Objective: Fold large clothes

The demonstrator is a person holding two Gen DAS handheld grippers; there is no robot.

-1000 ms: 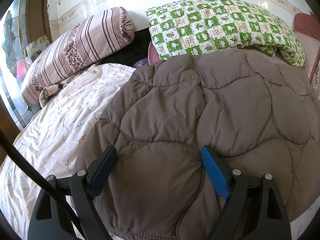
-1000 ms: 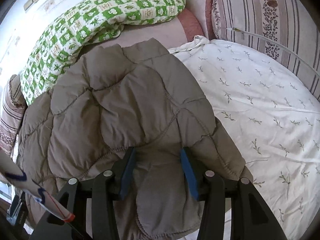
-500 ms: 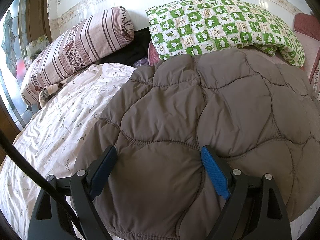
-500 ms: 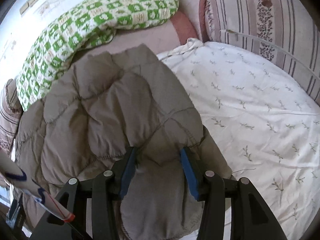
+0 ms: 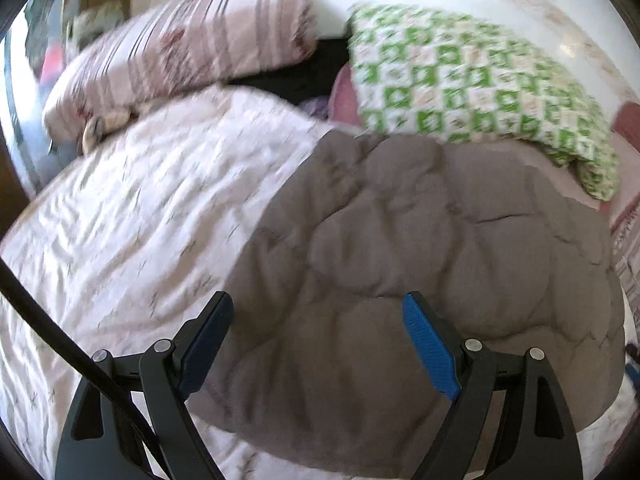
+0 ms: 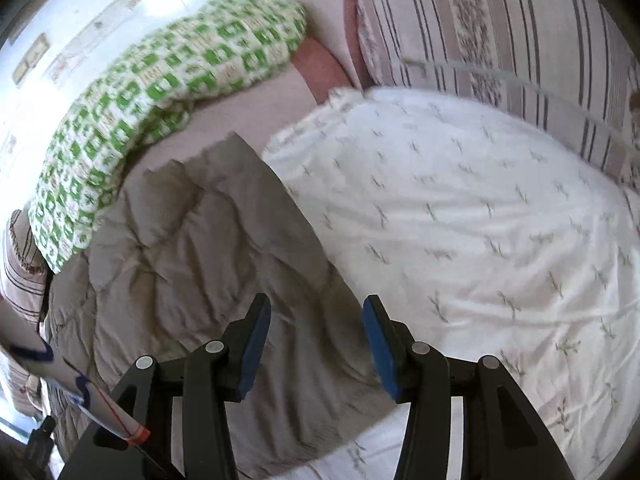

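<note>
Quilted brown jacket (image 5: 420, 248) lies spread on the white floral sheet (image 5: 140, 216), its far edge at the green checked pillow (image 5: 472, 80). My left gripper (image 5: 316, 320) gapes wide over it; my right gripper (image 6: 316, 320) half-open, gripping nothing.

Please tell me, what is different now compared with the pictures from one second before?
Both views have shifted and blurred as the grippers moved. In the right wrist view the brown quilted jacket slid left, so the right gripper now sits over its edge beside the white floral sheet. The left gripper likewise shows more sheet. Both stay open, gripping nothing. The pillows stayed put.
</note>
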